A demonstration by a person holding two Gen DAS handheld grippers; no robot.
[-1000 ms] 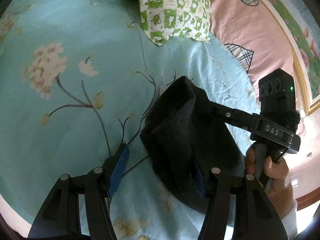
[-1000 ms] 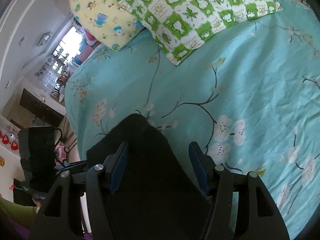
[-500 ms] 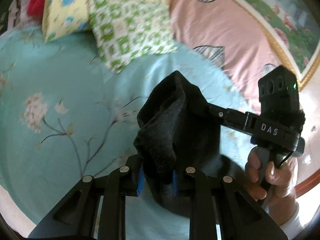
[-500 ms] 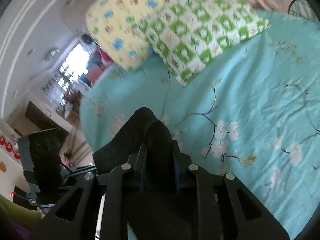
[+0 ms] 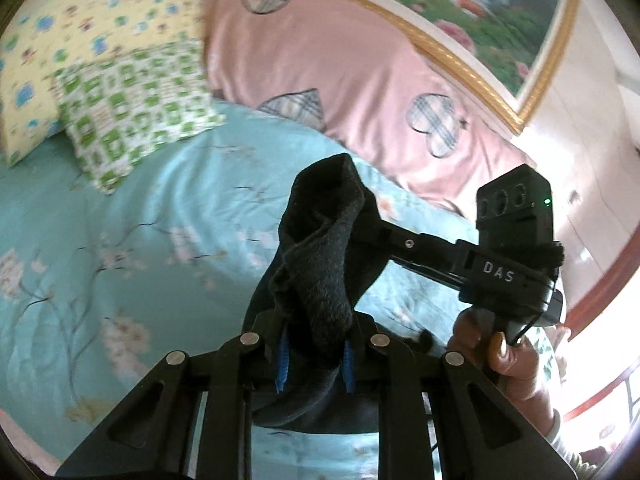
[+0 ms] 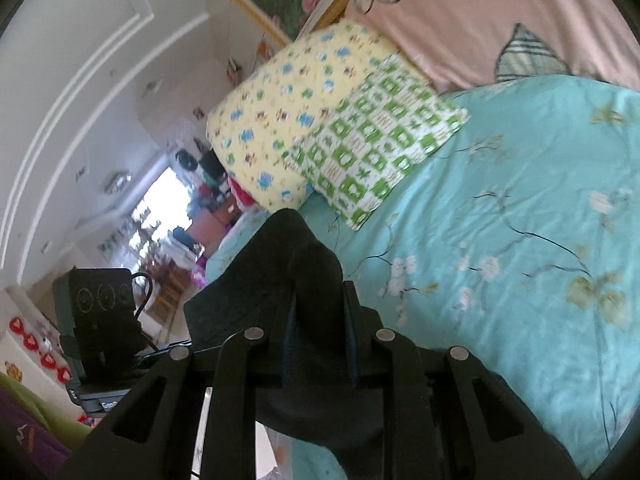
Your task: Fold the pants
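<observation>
pants [image 5: 320, 280]: dark, bunched, raised above the bed [image 5: 140, 240], fold peak toward the pillows [image 5: 132, 104] | left claw [image 5: 314, 364]: clamped narrow on pants | right claw [image 6: 318, 344]: clamped narrow on pants

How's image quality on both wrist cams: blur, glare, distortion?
Left wrist view: bedspread and green pillow smeared by motion blur, dark pants in the left tool sharper; blown-out window glare at right. Right wrist view: milder blur, overexposed doorway. Both: strong fisheye curvature, dark vignette corners.
</observation>
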